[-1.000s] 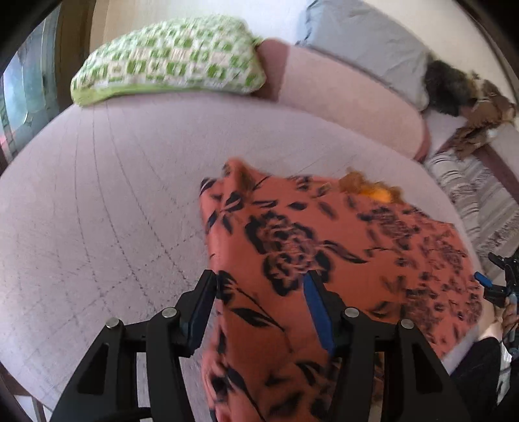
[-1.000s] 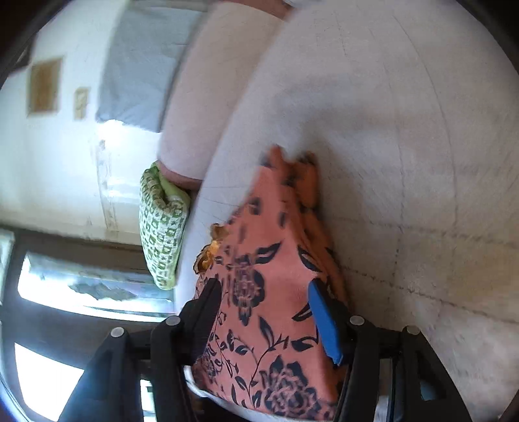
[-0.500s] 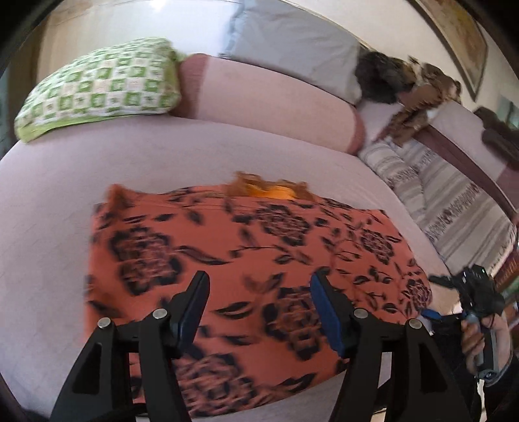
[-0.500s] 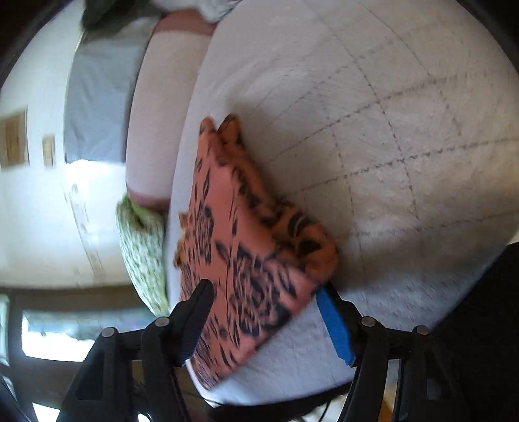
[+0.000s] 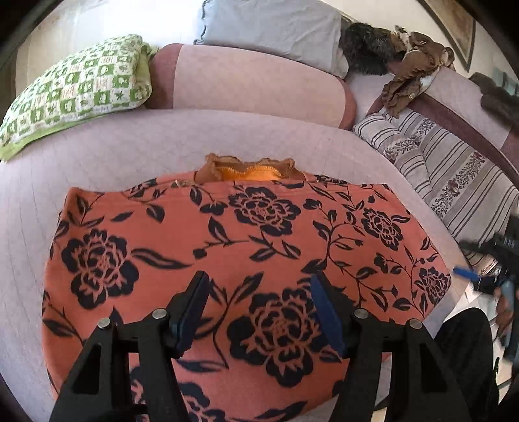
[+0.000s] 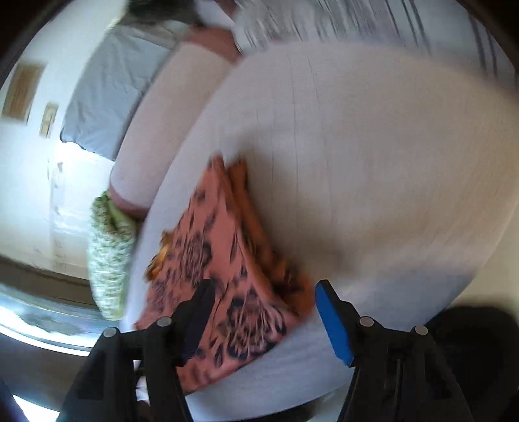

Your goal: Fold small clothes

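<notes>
An orange garment with black flowers (image 5: 246, 253) lies folded and flat on the pale quilted bed (image 5: 129, 149), with an orange collar edge (image 5: 249, 170) poking out at its far side. My left gripper (image 5: 258, 292) is open and empty, hovering above the garment's near half. The right wrist view is blurred: the garment (image 6: 220, 253) lies at the bed's near edge, and my right gripper (image 6: 264, 300) is open and empty just above its near corner. The right gripper also shows at the far right of the left wrist view (image 5: 486, 269).
A green checked pillow (image 5: 74, 87), a pink bolster (image 5: 253, 81) and a grey pillow (image 5: 279, 29) lie along the bed's far side. A striped cushion (image 5: 447, 172) and brown clothes (image 5: 412, 74) lie at the right. The bed edge (image 6: 292, 366) is close to me.
Both grippers have let go of the garment and pulled back. The garment now lies flat, spread left to right. The right gripper is swinging, so its view has turned and blurred.
</notes>
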The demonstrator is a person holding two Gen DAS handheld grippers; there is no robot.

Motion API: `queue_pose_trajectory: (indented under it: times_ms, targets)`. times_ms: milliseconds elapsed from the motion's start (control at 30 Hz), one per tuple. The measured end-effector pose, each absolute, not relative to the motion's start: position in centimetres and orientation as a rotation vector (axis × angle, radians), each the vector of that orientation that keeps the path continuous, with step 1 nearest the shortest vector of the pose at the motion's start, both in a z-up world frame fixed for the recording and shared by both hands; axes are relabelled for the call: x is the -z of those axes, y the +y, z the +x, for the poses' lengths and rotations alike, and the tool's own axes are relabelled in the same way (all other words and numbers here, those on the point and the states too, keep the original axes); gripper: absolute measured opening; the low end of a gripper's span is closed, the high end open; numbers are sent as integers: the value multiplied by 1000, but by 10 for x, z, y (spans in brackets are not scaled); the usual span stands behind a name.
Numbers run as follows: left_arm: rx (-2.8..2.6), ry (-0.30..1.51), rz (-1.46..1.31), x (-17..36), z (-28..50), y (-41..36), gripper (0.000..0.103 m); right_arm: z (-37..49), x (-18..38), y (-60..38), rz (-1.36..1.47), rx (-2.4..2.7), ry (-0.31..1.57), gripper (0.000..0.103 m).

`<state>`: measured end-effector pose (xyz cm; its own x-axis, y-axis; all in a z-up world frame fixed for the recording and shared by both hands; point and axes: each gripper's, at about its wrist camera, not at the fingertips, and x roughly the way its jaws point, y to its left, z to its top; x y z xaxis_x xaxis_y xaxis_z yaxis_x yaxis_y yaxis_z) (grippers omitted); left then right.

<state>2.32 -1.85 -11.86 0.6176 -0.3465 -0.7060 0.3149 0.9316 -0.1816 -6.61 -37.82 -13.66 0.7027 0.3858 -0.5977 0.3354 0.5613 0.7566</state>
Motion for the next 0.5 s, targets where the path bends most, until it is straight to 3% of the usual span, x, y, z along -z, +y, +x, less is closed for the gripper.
queue_pose_trajectory:
  times_ms: [133, 300, 367, 400, 500]
  targets:
    - [344, 870, -72, 137, 40, -20, 66, -4, 124, -383, 918, -201, 836, 69]
    - [322, 876, -85, 138, 44, -19, 66, 92, 151, -368, 832, -321, 967, 69]
    - [317, 881, -87, 139, 44, -19, 66, 105, 159, -362, 778, -308, 991, 53]
    - [317, 882, -86, 139, 45, -19, 66, 108, 159, -360, 766, -306, 1000, 21]
    - [318, 880, -77, 141, 45, -21, 67, 98, 140, -362, 752, -254, 919, 16]
